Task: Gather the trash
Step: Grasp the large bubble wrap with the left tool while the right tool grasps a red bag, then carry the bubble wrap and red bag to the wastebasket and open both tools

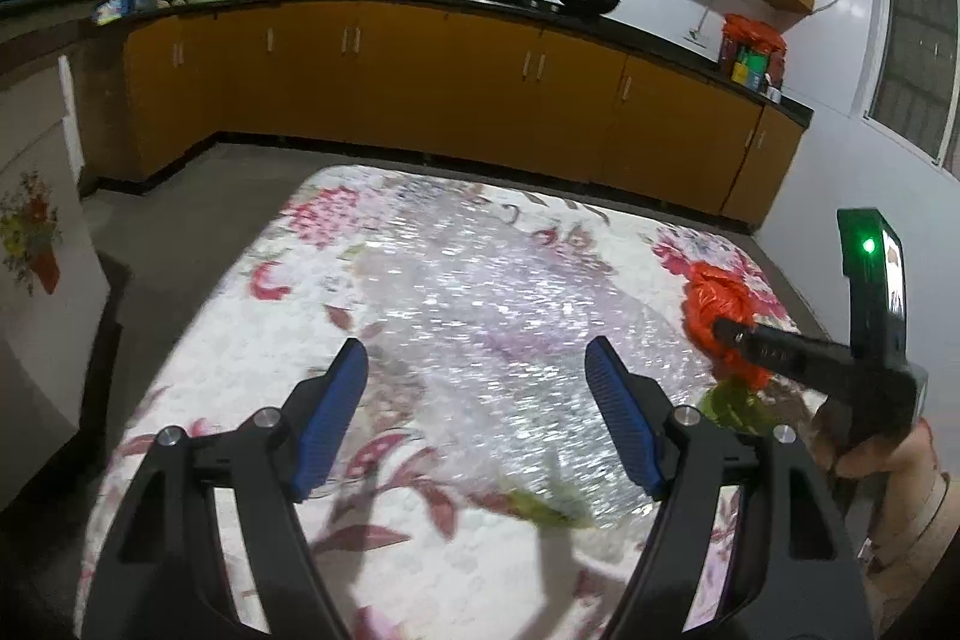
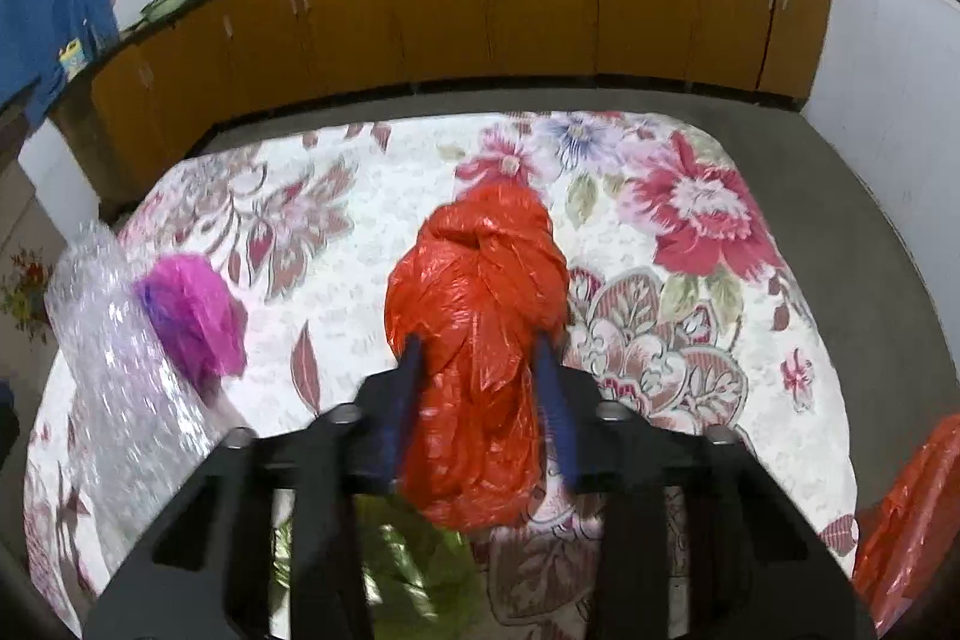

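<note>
Your right gripper point(image 2: 480, 346) has its jaws closed on the crumpled red plastic bag point(image 2: 480, 316): the blue pads press into it from both sides, and the knotted bulk of the bag bulges out ahead of the jaw tips while the rest hangs back between the fingers. Just below and behind those jaws lies a green wrapper point(image 2: 414, 556), partly hidden by the gripper body. Off to the left of the jaws sits a pink bag point(image 2: 198, 322), touching a sheet of clear bubble wrap point(image 2: 114, 370) further left. A second piece of red plastic point(image 2: 912, 520) shows at the far right edge, well apart from the jaws.

Your left gripper point(image 1: 477, 382) stands with its jaws wide apart and nothing between the pads. Directly ahead of and beneath them spreads the bubble wrap point(image 1: 480, 292) on the floral table cover point(image 1: 210, 352). To the right of those jaws you can see the other gripper's tip against the red bag point(image 1: 720, 304).
</note>
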Motion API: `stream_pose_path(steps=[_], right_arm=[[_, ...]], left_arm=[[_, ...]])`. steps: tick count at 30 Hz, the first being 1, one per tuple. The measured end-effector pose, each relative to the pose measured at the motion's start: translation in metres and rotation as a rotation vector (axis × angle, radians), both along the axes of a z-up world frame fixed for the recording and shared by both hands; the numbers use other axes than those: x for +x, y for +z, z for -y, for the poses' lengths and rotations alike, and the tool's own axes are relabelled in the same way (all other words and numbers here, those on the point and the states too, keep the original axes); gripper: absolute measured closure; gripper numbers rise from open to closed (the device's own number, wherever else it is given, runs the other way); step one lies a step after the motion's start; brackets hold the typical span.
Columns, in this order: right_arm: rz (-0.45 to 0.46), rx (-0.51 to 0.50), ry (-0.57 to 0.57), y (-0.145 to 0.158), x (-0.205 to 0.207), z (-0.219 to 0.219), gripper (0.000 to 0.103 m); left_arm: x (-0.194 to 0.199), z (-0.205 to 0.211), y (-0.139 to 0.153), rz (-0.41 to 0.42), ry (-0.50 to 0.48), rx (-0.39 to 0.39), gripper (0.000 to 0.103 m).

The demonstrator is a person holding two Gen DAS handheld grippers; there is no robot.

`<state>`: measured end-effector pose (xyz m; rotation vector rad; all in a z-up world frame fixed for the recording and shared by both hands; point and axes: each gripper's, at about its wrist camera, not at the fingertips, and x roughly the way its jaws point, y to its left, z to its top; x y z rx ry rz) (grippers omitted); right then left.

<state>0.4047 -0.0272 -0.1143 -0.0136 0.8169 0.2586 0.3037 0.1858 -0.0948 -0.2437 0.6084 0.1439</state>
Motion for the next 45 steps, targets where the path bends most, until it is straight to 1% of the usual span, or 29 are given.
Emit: stream_pose_path(steps=[2, 5, 8, 10, 11, 12, 14, 15, 16, 17, 19, 22, 25, 29, 33, 39, 45], right_arm=[[0.005, -0.002, 0.013, 0.0, -0.006, 0.003, 0.079], [0.014, 0.001, 0.014, 0.003, -0.016, 0.011, 0.08], [0.01, 0.012, 0.006, 0.004, -0.025, 0.023, 0.08], [0.003, 0.021, 0.0, 0.003, -0.03, 0.031, 0.08], [0.002, 0.024, -0.002, 0.003, -0.032, 0.034, 0.08], [0.0, 0.026, -0.004, 0.003, -0.034, 0.036, 0.08], [-0.001, 0.031, -0.008, 0.003, -0.038, 0.042, 0.08], [-0.001, 0.032, -0.01, 0.004, -0.04, 0.045, 0.08], [-0.001, 0.033, -0.012, 0.004, -0.042, 0.047, 0.08], [-0.001, 0.034, -0.014, 0.004, -0.043, 0.049, 0.08], [-0.003, 0.042, -0.022, 0.005, -0.047, 0.054, 0.08], [-0.002, 0.059, -0.032, 0.007, -0.055, 0.062, 0.08], [0.002, 0.079, -0.038, 0.012, -0.066, 0.069, 0.08], [0.014, 0.1, -0.043, 0.02, -0.084, 0.078, 0.08], [0.037, 0.098, -0.044, 0.029, -0.104, 0.085, 0.08], [0.101, 0.072, -0.056, 0.051, -0.141, 0.1, 0.08], [0.154, 0.073, -0.089, 0.075, -0.171, 0.122, 0.08]], left_arm=[[0.009, 0.004, -0.003, -0.017, -0.013, -0.027, 0.029], [0.021, 0.011, -0.009, -0.051, -0.029, -0.047, 0.029], [0.035, 0.022, -0.02, -0.106, -0.048, -0.029, 0.03], [0.047, 0.028, -0.034, -0.18, -0.058, -0.008, 0.033], [0.049, 0.029, -0.038, -0.197, -0.06, -0.01, 0.039], [0.051, 0.029, -0.043, -0.214, -0.062, -0.015, 0.043], [0.05, 0.032, -0.048, -0.215, -0.057, 0.0, 0.064], [0.05, 0.033, -0.048, -0.21, -0.066, 0.0, 0.071], [0.049, 0.034, -0.048, -0.204, -0.071, -0.001, 0.081], [0.048, 0.035, -0.046, -0.195, -0.074, 0.001, 0.088], [0.042, 0.036, -0.041, -0.166, -0.079, 0.01, 0.092], [0.032, 0.036, -0.029, -0.124, -0.089, 0.009, 0.093], [0.019, 0.035, -0.015, -0.084, -0.091, 0.013, 0.091], [0.0, 0.031, 0.001, -0.052, -0.082, -0.002, 0.091], [-0.022, 0.031, 0.014, -0.024, -0.087, -0.013, 0.091], [-0.046, 0.048, 0.034, 0.014, -0.143, -0.023, 0.091], [-0.059, 0.082, 0.051, 0.043, -0.231, -0.036, 0.091]])
